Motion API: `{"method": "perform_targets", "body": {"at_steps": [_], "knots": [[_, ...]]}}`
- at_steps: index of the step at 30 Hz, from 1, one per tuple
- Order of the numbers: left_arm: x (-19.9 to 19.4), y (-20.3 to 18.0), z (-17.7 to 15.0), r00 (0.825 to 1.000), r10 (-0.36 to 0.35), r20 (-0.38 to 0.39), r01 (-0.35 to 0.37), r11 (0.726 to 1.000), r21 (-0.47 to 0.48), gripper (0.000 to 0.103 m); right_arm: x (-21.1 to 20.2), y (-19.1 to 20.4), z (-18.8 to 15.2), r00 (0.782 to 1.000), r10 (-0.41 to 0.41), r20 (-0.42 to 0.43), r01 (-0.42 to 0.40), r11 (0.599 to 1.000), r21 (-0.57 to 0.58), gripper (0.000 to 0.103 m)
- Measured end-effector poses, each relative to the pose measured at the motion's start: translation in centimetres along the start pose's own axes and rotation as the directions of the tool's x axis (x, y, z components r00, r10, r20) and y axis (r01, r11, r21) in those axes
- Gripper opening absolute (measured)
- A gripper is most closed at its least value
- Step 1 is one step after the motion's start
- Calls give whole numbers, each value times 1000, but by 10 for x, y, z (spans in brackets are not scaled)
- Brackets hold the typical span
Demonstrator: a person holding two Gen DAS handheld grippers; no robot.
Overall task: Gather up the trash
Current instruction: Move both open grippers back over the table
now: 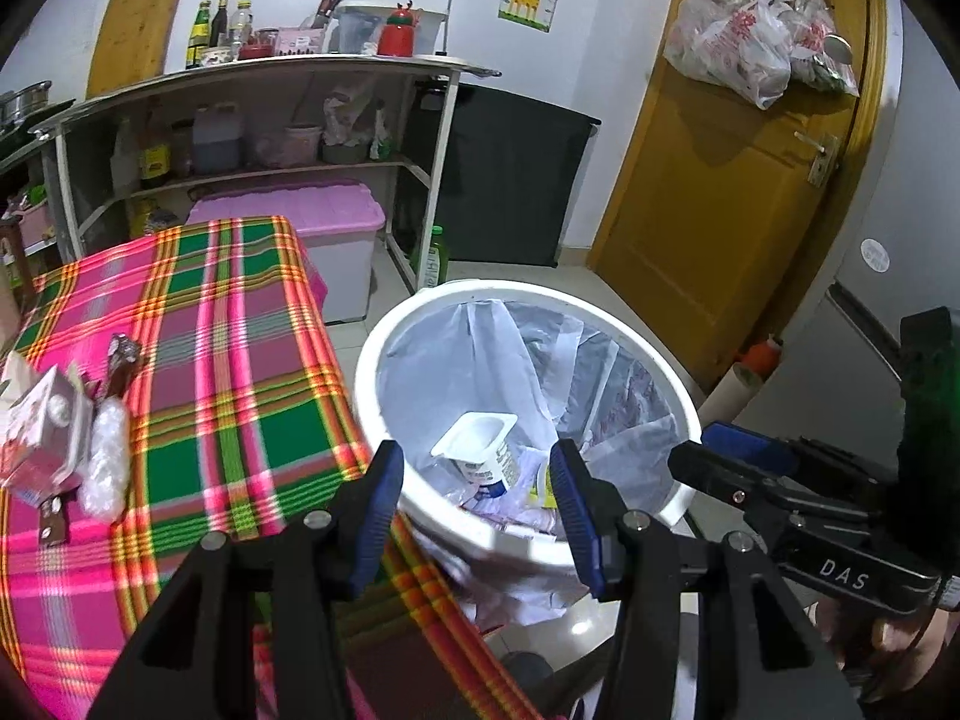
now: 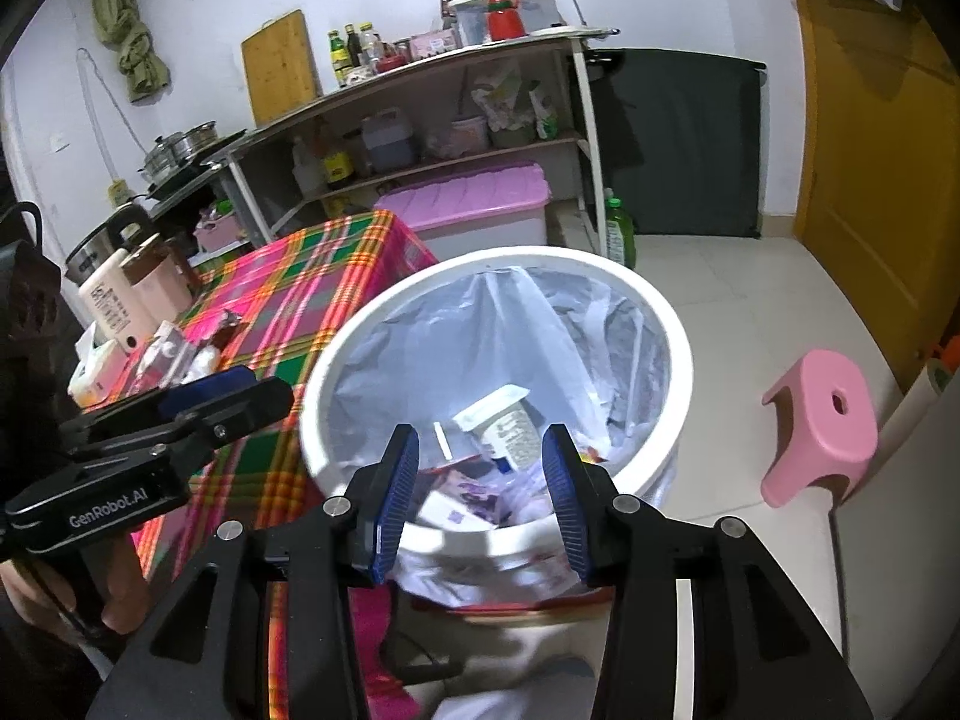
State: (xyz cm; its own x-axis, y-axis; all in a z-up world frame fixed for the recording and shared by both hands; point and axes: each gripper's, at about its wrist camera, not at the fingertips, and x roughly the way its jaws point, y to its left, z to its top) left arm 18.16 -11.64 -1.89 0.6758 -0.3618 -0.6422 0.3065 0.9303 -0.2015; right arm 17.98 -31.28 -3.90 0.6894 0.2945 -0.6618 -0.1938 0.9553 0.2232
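A white bin (image 1: 528,291) (image 2: 540,255) lined with a clear bag stands by the plaid table (image 1: 228,360). A white yogurt cup (image 1: 480,450) (image 2: 504,426) lies inside on other wrappers. My left gripper (image 1: 477,456) hovers open over the bin's near rim, with nothing between its blue pads. My right gripper (image 2: 482,441) hangs open beside it over the same rim, also bare. On the table's left side remain a small pink and white carton (image 1: 42,432), a clear plastic wrap (image 1: 105,462) and a brown wrapper (image 1: 123,360).
A pink stool (image 2: 822,420) stands on the tiled floor right of the bin. Behind are a pink-lidded storage box (image 1: 312,210), a green bottle (image 1: 435,252), a kitchen shelf (image 1: 270,72) and a yellow door (image 1: 720,180). Flasks (image 2: 126,294) stand at the table's far left.
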Motion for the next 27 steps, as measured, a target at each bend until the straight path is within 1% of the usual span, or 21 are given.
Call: {"method": "perform_targets", "body": {"at_steps": [17, 22, 27], "knots": [[-51, 19, -23, 996, 74, 49, -72, 997, -27, 53, -21, 59, -12, 997, 80, 2, -79, 991, -108, 44], [-62, 27, -30, 993, 104, 56, -102, 994, -43, 56, -26, 71, -16, 995, 102, -2, -101, 986, -131, 44], [-70, 37, -41, 989, 140, 56, -137, 989, -61, 56, -27, 82, -20, 992, 126, -12, -126, 981, -145, 44]]}}
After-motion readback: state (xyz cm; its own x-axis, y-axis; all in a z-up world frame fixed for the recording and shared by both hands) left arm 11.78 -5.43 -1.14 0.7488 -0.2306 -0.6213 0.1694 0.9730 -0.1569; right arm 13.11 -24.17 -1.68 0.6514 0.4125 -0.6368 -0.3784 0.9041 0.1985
